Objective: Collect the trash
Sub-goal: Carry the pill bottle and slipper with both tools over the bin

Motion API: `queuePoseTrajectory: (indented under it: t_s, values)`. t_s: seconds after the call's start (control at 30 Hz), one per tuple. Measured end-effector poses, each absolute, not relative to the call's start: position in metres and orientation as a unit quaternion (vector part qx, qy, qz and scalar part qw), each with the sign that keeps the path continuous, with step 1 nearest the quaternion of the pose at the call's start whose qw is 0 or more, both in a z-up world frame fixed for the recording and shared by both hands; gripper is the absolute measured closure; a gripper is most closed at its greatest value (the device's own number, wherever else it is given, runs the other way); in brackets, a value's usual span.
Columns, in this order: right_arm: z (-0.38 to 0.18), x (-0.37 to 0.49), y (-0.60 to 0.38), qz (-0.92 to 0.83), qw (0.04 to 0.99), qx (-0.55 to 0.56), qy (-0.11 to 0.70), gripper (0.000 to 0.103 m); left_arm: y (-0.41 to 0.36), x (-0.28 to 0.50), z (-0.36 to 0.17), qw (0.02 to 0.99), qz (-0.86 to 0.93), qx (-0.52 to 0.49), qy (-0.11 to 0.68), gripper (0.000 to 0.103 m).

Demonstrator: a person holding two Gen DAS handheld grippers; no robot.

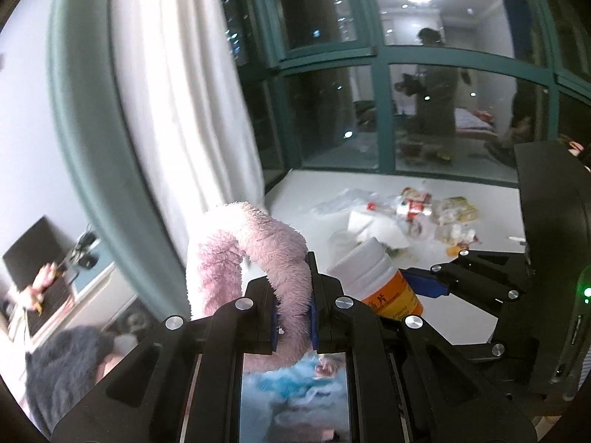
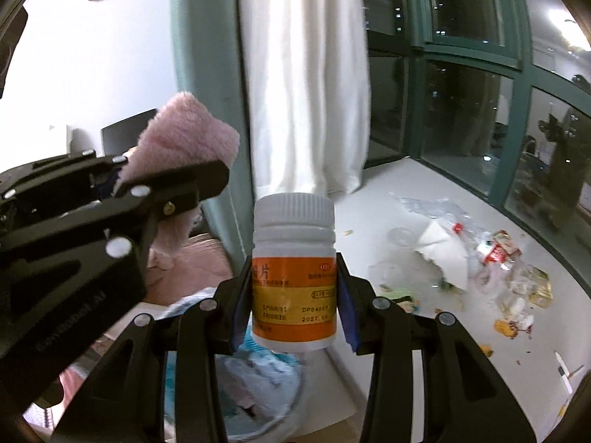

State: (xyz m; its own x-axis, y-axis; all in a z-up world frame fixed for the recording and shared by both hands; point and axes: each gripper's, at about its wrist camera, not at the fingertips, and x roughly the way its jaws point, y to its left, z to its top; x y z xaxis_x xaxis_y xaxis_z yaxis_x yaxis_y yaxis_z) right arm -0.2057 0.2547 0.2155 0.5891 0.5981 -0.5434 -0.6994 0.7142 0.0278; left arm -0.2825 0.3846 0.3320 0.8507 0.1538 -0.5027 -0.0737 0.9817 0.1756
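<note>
My left gripper (image 1: 293,313) is shut on a fluffy pink cloth (image 1: 251,254) that arches up and over to the left of its jaws. In the right wrist view that same pink cloth (image 2: 184,140) shows at the left, held by the left gripper (image 2: 122,184). My right gripper (image 2: 293,302) is shut on a white pill bottle (image 2: 294,269) with an orange label and a white cap, held upright. The bottle (image 1: 373,277) also appears in the left wrist view, just right of the pink cloth. Both grippers are raised above the white sill, side by side.
A heap of trash (image 2: 491,258) lies on the white window sill (image 2: 406,181): clear plastic wrap, white paper, wrappers, crumbs. A white curtain (image 2: 306,74) hangs by the green window frame (image 2: 517,122). Below the right gripper a lined bin (image 2: 258,387) holds blue and white bits. A person's reflection (image 1: 432,92) shows in the dark glass.
</note>
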Motion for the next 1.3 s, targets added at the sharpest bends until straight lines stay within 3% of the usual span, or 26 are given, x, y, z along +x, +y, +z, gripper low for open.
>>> queuePoseTrajectory:
  t_s: [0.7, 1.3]
  values:
    - [0.214, -0.255, 0.339, 0.445, 0.845, -0.129, 0.266, 0.064, 0.460, -0.337, 0.327, 0.946, 0.128, 0.035, 0.297, 0.093]
    - [0.150, -0.246, 0.340, 0.384, 0.825, -0.172, 0.378, 0.064, 0.452, -0.317, 0.249, 0.927, 0.034, 0.013, 0.374, 0.093]
